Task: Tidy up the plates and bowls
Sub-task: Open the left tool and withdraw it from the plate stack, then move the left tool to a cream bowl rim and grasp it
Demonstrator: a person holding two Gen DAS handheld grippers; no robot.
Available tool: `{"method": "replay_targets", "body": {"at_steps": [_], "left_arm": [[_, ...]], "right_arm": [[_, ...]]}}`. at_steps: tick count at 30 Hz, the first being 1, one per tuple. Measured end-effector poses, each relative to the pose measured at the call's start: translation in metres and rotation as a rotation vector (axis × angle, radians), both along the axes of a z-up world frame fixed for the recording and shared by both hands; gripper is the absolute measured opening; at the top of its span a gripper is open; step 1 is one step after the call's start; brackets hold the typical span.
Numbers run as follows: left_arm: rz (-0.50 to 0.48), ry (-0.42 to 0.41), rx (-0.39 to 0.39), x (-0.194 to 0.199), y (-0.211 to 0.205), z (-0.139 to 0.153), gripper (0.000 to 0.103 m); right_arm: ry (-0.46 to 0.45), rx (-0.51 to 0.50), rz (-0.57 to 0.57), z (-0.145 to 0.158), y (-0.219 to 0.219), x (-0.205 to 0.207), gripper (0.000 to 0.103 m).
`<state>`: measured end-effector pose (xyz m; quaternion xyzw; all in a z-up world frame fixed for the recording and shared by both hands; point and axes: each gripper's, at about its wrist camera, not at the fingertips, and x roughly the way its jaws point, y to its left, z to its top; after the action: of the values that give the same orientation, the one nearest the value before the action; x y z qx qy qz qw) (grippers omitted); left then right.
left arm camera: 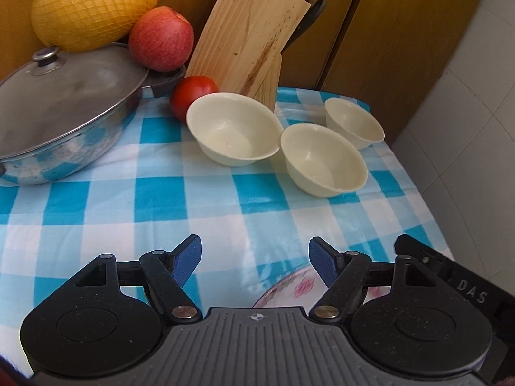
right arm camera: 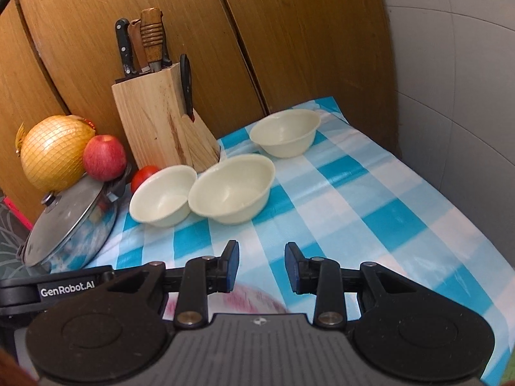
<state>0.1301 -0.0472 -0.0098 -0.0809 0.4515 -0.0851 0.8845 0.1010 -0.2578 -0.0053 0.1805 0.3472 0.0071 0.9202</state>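
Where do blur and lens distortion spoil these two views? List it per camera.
Left wrist view: the patterned plate under the hand-held gripper is smeared; cabinet edges bow.
Right wrist view: the same plate is blurred, the nearest bowl slightly soft, and the wall tiles curve strongly at right.

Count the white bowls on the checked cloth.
3. One bowl by the tomato, one just right of it, one near the far corner. None seems hidden.

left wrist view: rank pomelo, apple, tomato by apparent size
1. Netted pomelo, clearly largest, though cut off by the frame edge.
2. Apple.
3. Tomato, smallest, partly hidden behind a bowl.
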Motion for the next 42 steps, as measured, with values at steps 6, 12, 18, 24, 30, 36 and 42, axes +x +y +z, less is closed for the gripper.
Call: {"method": "replay_targets", "body": {"at_steps": [6,12,18,24,30,36,42], "left_arm": [[0.049,0.043,-0.04,0.032,-0.006,-0.009,0.079],[0.077,0.091,-0.108,0.057,-0.016,-0.017,0.079],[0.089,0.135,-0.148,0.077,-0.028,-0.025,0.079],[0.11,0.159,-0.16,0.091,-0.04,-0.035,0.076],[0.132,0.183,-0.171,0.098,-0.045,-0.044,0.069],[0.131,0.179,-0.178,0.103,-0.045,-0.044,0.051],[0.08,0.177,-0.168,0.105,-0.053,-0.047,0.028]], "right_arm": [[0.003,0.002,-0.001,-0.001,-0.006,0.034,0.03],[0.019,0.021,0.01,-0.006,-0.013,0.065,0.031],[0.04,0.048,-0.005,-0.014,-0.027,0.088,0.031],[0.06,0.078,-0.012,-0.021,-0.04,0.103,0.031],[0.108,0.12,0.006,-0.033,-0.043,0.116,0.022],[0.122,0.147,0.03,-0.035,-0.04,0.121,0.011],[0.153,0.153,0.053,-0.034,-0.037,0.12,0.009]]}}
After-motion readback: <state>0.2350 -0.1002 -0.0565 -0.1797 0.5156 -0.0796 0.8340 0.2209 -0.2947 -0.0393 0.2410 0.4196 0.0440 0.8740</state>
